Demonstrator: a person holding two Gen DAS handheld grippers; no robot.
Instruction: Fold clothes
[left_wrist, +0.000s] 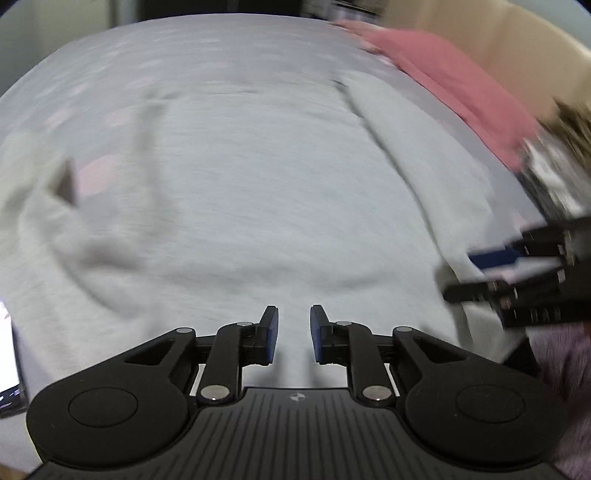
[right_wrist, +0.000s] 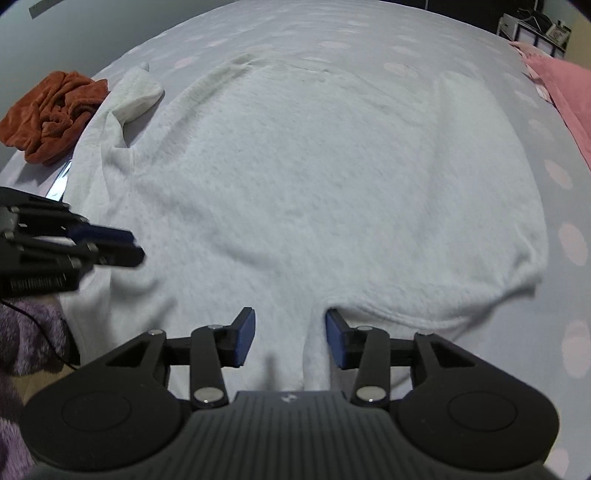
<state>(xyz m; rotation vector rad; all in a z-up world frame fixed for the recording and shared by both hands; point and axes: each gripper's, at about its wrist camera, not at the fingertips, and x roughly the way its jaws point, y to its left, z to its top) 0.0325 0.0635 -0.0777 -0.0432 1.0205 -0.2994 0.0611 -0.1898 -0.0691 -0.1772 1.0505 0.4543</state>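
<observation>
Nearest my left-hand lens sits the left tool (left_wrist: 293, 334), its blue pads parted by a narrow gap with nothing between them; bare cloth shows through the gap. Beneath and ahead of it spreads the pale grey sweatshirt (left_wrist: 236, 192), lying on the bed (left_wrist: 110, 48), whose sheet is grey with faint pink spots. That view is smeared with blur, so I trust it only for the broad layout.

Moving right, the right tool (right_wrist: 290, 338) stands about half open and also holds nothing. A ridge of the garment's near edge rises between its pads, close by the right one, but I see no pad pressing on it. In this view the left tool reaches in from the left margin over the sweatshirt's near-left part, the two tools well apart.

As for progress, I judge the folding barely started. The body lies spread out and mostly flat; one sleeve (right_wrist: 136, 92) runs up the left side, its cuff end doubled back near a crumpled rust-orange cloth (right_wrist: 51, 110). On the right, a lengthwise crease suggests the other sleeve may be laid over the body, though I cannot be sure. A pink cloth (right_wrist: 565, 92) lies at the far right edge. Every main fold of the body seems left to do.
</observation>
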